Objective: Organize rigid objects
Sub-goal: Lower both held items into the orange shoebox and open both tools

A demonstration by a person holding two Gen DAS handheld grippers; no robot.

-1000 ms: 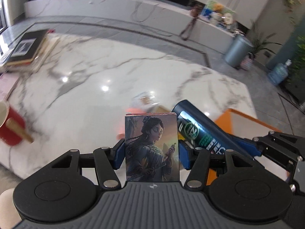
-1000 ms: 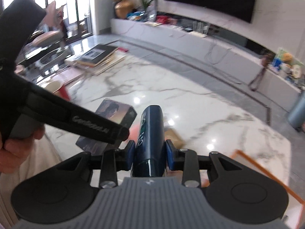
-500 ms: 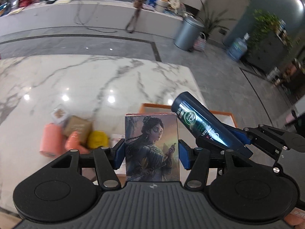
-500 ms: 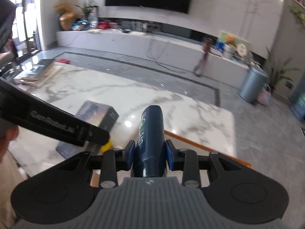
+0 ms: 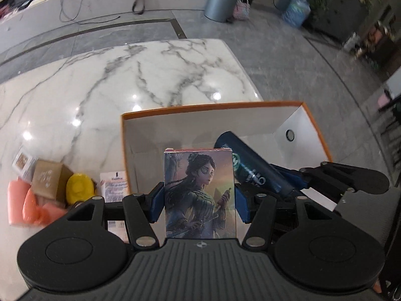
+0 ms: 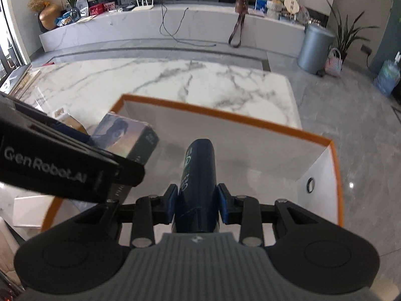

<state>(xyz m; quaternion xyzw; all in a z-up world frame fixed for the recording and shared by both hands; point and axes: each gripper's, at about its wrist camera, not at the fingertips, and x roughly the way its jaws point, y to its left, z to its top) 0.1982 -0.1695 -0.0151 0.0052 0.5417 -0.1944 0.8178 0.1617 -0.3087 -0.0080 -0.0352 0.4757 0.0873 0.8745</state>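
Both claws have swung from the open worktop (image 5: 155,75) to above the orange-rimmed box (image 6: 225,115). Your left claw (image 5: 199,202) clamps the illustrated card box (image 5: 199,195); your right claw (image 6: 198,202) clamps the dark blue can (image 6: 198,175).

left gripper (image 5: 200,198) at lower centre of its view, blue pads clamped on something held upright; right gripper (image 6: 198,202) likewise clamped, both angled steeply downward.

Daylit, glare spots on the marble table (image 5: 155,80); fisheye-bent edges — slightly blurred
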